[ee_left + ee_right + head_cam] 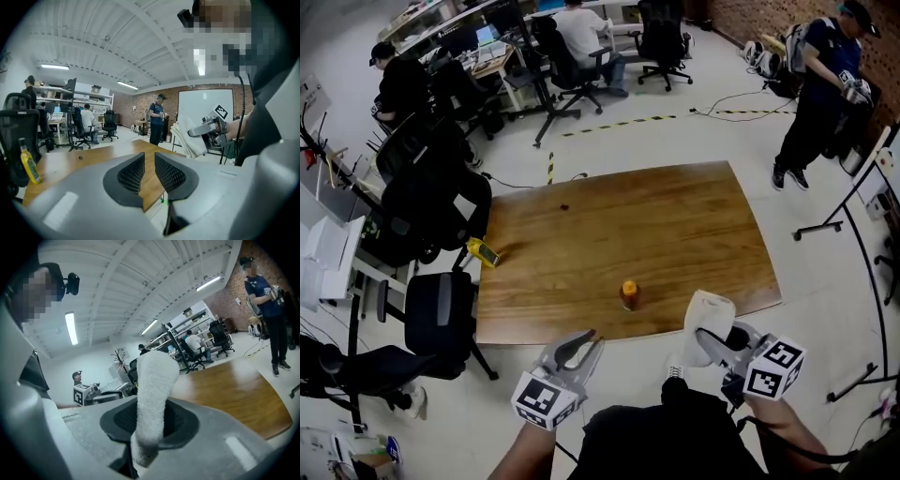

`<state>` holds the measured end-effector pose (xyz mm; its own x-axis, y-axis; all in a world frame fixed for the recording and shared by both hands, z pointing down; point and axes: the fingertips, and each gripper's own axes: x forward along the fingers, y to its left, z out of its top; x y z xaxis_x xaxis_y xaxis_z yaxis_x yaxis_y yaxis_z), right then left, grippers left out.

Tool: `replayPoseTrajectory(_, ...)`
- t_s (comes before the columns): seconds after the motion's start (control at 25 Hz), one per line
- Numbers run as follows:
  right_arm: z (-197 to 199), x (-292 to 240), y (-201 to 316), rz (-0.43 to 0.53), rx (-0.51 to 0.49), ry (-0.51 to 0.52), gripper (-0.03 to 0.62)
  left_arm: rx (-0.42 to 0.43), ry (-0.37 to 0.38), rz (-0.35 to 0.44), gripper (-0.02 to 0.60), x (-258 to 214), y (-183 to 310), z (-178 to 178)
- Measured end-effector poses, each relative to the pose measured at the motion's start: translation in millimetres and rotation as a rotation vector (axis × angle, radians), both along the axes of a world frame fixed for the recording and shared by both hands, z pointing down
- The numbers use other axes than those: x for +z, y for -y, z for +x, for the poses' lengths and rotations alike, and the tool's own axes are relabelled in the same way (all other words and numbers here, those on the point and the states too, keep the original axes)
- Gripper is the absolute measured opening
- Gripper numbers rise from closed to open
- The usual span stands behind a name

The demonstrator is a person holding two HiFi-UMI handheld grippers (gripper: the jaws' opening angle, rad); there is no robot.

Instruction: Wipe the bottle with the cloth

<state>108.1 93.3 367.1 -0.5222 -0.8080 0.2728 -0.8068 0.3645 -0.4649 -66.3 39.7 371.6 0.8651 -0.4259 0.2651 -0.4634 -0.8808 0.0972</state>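
The wooden table lies in front of you, its near edge just ahead of both tools. Office chairs stand off its left side.

Your left gripper hangs short of that near edge, pointing toward the table. In the left gripper view its 2 dark ribbed pads stand a little apart, with a narrow slit between them. Nothing sits in that slit; only the tabletop shows through it.

Your right gripper is pinched on the cloth. In the right gripper view the pads press on it from both sides, and the white, folded cloth stands up out of the jaws. From the head view it reaches over the table's near edge.

Each gripper carries 1 cube with black-and-white square markers; these are patterns, not letters.

The bottle stands upright on the table close to the near edge, orange cap up. It sits ahead of and between the 2 grippers, touching neither, left of the cloth. Its label is too small to read.

A yellow object lies at the table's left edge, well apart from the bottle.
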Motion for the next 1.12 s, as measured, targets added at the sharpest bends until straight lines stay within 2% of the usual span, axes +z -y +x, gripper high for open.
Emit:
replayPoseTrajectory(0.2, 35, 5, 46, -0.015, -0.087, 0.027, 0.078, -0.016, 0.081, 0.001, 0.14, 24, 42, 35)
replayPoseTrajectory(0.4, 46, 15, 80, -0.03, -0.178, 0.059, 0.078, -0.034, 0.15, 0.004, 0.149, 44, 73, 54)
replayPoseTrajectory(0.6, 47, 28, 96, -0.062, -0.218, 0.091, 0.078, 0.027, 0.24, 0.006, 0.155, 64, 87, 73)
replayPoseTrajectory(0.8, 44, 38, 112, -0.069, -0.181, 0.11, 0.078, 0.125, 0.304, -0.004, 0.161, 81, 96, 73)
replayPoseTrajectory(0.96, 36, 49, 117, -0.088, -0.1, 0.132, 0.078, 0.191, 0.298, -0.02, 0.175, 89, 105, 72)
replayPoseTrajectory(1.12, 23, 65, 126, -0.104, -0.022, 0.143, 0.078, 0.318, 0.301, 0.009, 0.176, 96, 110, 77)
